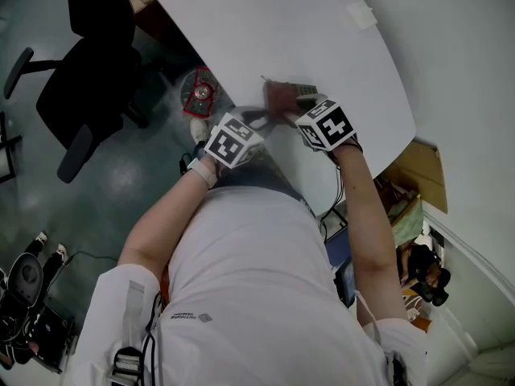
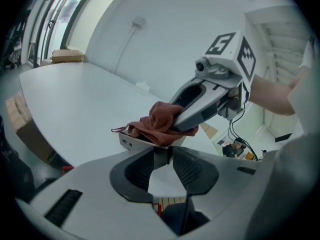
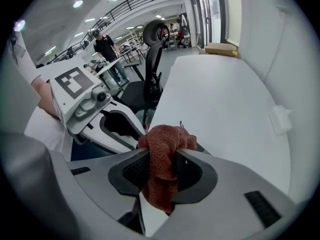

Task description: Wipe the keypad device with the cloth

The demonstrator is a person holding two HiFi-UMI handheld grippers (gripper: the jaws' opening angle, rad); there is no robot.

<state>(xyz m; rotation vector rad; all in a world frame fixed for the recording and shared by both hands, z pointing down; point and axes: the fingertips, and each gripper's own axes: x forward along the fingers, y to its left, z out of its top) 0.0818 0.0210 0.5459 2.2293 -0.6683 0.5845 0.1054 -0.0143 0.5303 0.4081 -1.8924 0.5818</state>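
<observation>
Wiping looks under way: the right hand-held gripper (image 3: 161,170) squeezes the red-brown cloth (image 3: 162,139) and presses it onto the keypad device (image 2: 131,143), mid-frame. The left hand-held gripper (image 2: 162,156) pinches the device's near edge by the white counter (image 2: 75,99). How much is clean, I cannot tell

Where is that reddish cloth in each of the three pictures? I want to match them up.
Head view: upper centre, cloth at the edge of the white table.
Left gripper view: centre, cloth draped over the keypad that the left gripper clamps.
Right gripper view: lower centre, cloth pinched in the right gripper.
Shared landmark: the white table.
</observation>
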